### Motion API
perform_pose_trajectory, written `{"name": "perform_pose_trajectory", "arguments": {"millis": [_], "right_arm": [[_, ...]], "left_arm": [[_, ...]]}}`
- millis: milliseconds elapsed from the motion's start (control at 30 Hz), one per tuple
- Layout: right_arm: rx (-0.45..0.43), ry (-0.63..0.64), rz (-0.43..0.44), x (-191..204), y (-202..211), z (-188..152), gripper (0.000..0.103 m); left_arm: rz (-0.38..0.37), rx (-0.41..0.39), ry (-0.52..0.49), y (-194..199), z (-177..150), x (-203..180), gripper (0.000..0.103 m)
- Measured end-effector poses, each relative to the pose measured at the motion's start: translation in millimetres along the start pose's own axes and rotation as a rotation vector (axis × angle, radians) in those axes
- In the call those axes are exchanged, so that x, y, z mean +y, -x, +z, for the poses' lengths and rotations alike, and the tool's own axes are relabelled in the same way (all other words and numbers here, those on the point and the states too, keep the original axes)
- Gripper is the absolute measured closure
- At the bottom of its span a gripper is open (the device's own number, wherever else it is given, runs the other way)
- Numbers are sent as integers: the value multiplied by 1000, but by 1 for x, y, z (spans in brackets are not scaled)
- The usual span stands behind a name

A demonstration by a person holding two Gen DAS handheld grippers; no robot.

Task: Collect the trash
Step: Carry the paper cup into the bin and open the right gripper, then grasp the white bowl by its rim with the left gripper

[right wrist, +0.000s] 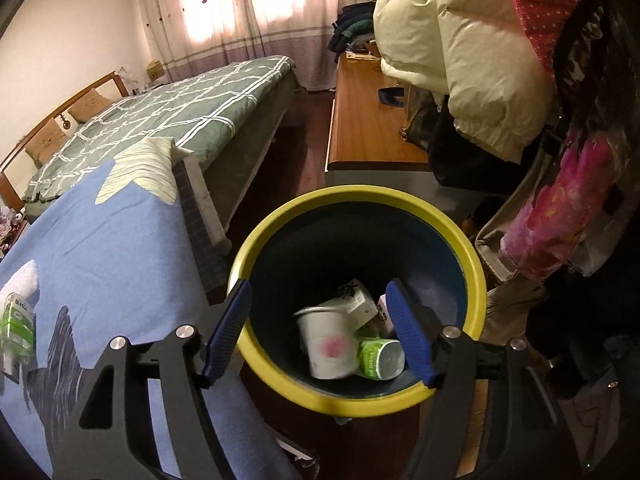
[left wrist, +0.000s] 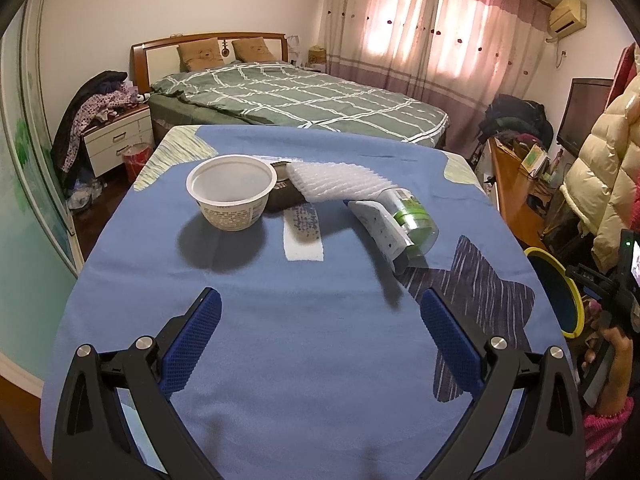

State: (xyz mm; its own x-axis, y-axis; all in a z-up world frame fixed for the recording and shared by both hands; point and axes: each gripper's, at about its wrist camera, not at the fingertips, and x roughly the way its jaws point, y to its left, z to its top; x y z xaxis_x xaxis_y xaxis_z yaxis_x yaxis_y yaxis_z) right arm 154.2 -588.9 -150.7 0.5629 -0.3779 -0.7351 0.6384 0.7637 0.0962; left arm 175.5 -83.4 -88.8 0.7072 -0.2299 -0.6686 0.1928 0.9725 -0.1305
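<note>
Over the yellow-rimmed bin (right wrist: 360, 196), which stands on the floor just beside the tabletop (right wrist: 120, 248), we find the right claw (right wrist: 320, 332) with its blue pads spread apart and nothing between them; in the bin below it we note a white cup (right wrist: 326, 344) with a pink mark, slightly blurred, a green-labelled container (right wrist: 378, 358) touching it, and a small white carton (right wrist: 358, 300) behind both. The tabletop is covered by a blue cloth (left wrist: 320, 340) with dark and pale star patches; above its near part we find the left claw (left wrist: 320, 312), likewise spread wide and pinching nothing. Trash remaining on the cloth, well ahead of the left claw: a white paper bowl (left wrist: 232, 192), upright and empty; just to its right a dark object (left wrist: 284, 196), partly hidden, which we cannot identify; a white foam net sleeve (left wrist: 336, 180) lying across that object; and a clear plastic bottle with a green label (left wrist: 408, 216) on its side, with a white carton (left wrist: 376, 228) touching it. At the right edge of the left wrist view we see the bin's rim and a hand (left wrist: 608, 352) gripping the other tool. A bed (left wrist: 304, 96) stands beyond the tabletop.
</note>
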Motion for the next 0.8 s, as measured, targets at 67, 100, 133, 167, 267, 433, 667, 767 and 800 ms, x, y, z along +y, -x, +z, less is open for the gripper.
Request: {"name": "perform_pose_trajectory", "arguments": {"millis": [67,100,133,167,267,433,667,767,800], "right_arm": [[-6,10,13,4,3,-3,36],[-9,18,23,8,4,-6,35],[-11,25,28,12,5,-8,35],[-13,32,32,15,6,-10,35],[-7,62,53,29,6,-17,34],[-37,103,68,46,15,-22,33],[-35,105,71,50,15,-21,30],[-26,97,75,48,13,-20,31],[-23,95,76,48,12,-20,31]], "left_arm": [[2,1,4,-3,1,1,5],[5,2,6,-5,2,2,5],[10,4,7,-8,3,3,5],[18,5,8,-11,4,4,5],[47,-1,17,-19,9,10,5],[88,17,43,-40,19,27,5],[119,75,69,-78,37,51,5],[139,109,72,-97,45,61,5],[147,125,76,-106,48,64,5]]}}
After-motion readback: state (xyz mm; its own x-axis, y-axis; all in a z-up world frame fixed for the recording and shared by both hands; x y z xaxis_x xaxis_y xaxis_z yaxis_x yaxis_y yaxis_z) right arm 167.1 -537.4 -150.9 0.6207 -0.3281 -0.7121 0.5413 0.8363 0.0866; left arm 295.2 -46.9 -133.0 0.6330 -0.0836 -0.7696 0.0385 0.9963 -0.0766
